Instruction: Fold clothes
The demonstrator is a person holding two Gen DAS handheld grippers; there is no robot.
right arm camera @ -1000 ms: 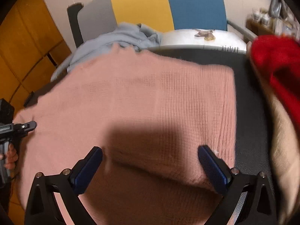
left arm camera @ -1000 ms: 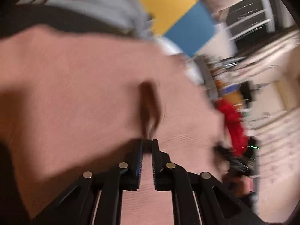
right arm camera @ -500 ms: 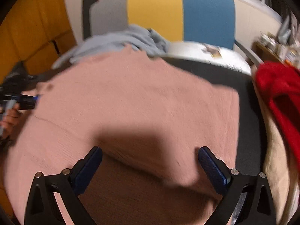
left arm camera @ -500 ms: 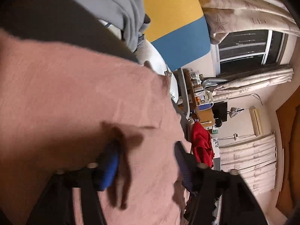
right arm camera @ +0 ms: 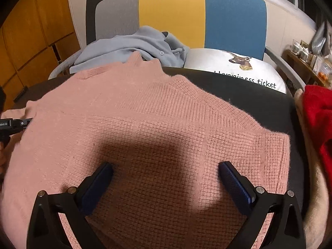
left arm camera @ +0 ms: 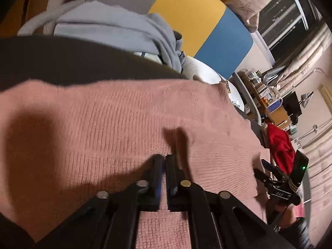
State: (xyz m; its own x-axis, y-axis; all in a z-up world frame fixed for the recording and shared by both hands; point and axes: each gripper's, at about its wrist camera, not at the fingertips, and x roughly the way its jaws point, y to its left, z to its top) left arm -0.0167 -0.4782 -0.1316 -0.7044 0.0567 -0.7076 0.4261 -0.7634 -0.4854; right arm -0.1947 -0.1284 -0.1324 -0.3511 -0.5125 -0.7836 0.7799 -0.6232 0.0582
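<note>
A pink knit sweater lies spread flat on a black tabletop, its collar towards the far edge. My left gripper hovers low over the cloth near the sweater's left side. Its jaws are closing to a thin slit, and I see no fabric pinched between them. It also shows at the left edge of the right wrist view as the left gripper. My right gripper stands wide open above the sweater's lower right part, with nothing between its blue pads. The left wrist view catches this right gripper at the sweater's far corner.
A grey-blue garment lies heaped behind the table on a chair with a grey, yellow and blue back. A white printed cushion sits beside it. A red garment on beige cloth lies to the right. Shelves with small items stand beyond.
The left jaws went from pinching the pink cloth to wide apart, then narrowed again to a slit. The right gripper moved in lower over the sweater and stayed open.
</note>
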